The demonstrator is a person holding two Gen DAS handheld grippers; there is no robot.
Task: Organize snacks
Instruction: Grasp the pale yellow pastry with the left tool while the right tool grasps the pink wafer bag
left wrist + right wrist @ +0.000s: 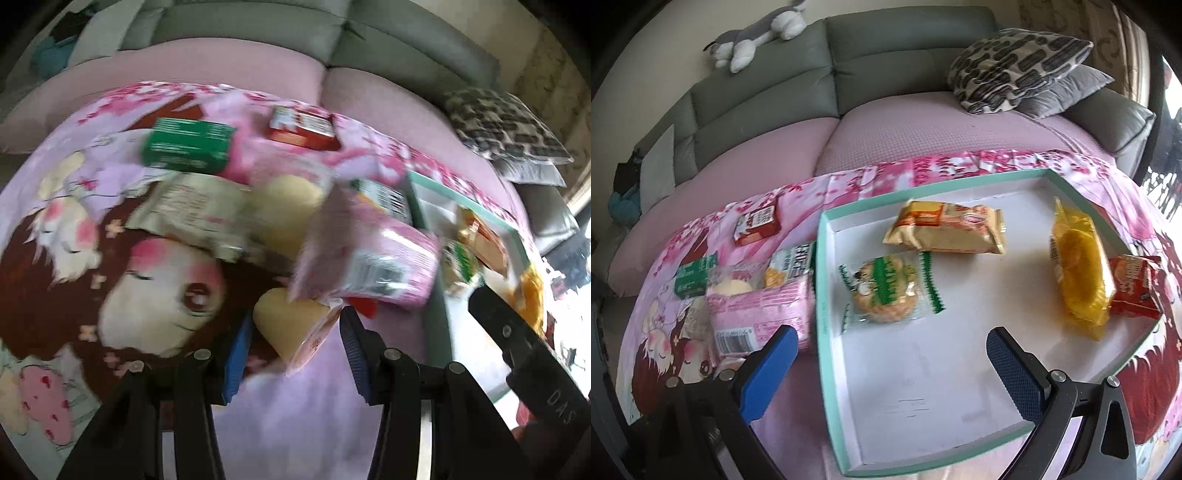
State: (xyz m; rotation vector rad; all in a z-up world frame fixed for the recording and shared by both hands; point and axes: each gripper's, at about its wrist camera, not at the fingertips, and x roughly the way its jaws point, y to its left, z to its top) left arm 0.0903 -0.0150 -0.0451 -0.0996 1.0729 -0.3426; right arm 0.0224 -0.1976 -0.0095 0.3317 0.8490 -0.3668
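The pale-yellow, cone-shaped snack in its crinkly clear wrapper is gripped between the blue ribbed pads of the left tool, just above the pink cartoon-printed cloth — it is best carried level toward the shallow mint-rimmed white cardboard box without squeezing the soft film. The right tool hangs open and empty over the box's smooth floor, beside the round rice cracker in green-printed film.

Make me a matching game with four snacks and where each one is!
Snacks:
1. round cracker in green wrapper
2. orange packet
3. green box
4. pale heart-shaped snack

Places:
A. on the pink cloth, outside the tray
B. between the left hand-held gripper's pads
C. near the tray's left wall, inside
D. inside the tray, right side

Pairs: 1-C, 2-D, 3-A, 4-B
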